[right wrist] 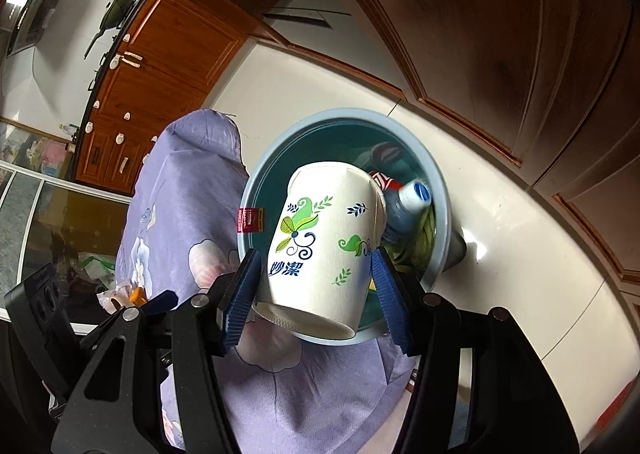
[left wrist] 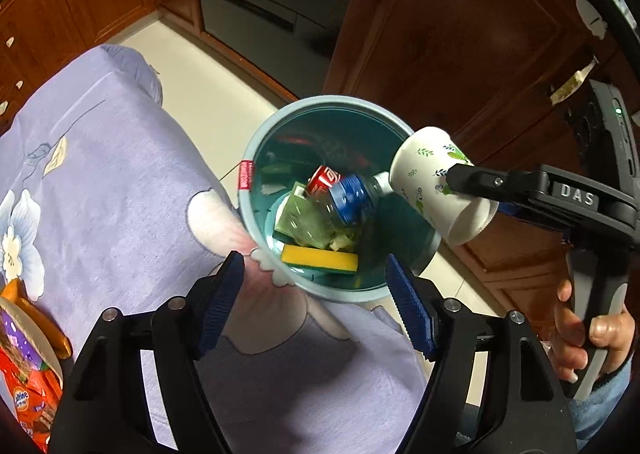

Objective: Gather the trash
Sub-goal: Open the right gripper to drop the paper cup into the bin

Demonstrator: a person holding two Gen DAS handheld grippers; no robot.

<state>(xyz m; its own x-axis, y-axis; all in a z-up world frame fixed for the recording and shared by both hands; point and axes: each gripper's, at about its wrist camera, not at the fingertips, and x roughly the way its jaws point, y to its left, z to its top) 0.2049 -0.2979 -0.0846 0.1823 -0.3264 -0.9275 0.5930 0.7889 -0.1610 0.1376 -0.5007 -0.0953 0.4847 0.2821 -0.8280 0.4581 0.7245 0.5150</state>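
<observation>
A light blue trash bin (left wrist: 256,142) stands on the floor beside the purple-covered table (left wrist: 120,174). Inside lie a plastic bottle (left wrist: 352,194), a red can (left wrist: 324,178), a green packet (left wrist: 308,222) and a yellow sponge (left wrist: 320,259). My right gripper (right wrist: 316,286) is shut on a white paper cup (right wrist: 324,250) with green leaf print, held tilted over the bin's rim (right wrist: 256,182); the cup also shows in the left wrist view (left wrist: 428,182). My left gripper (left wrist: 316,302) is open and empty, above the table edge near the bin.
Snack packets (left wrist: 28,386) lie at the table's left edge. Wooden cabinets (left wrist: 460,34) stand behind the bin, on a cream tile floor (right wrist: 500,246). More cabinets (right wrist: 160,66) line the far wall.
</observation>
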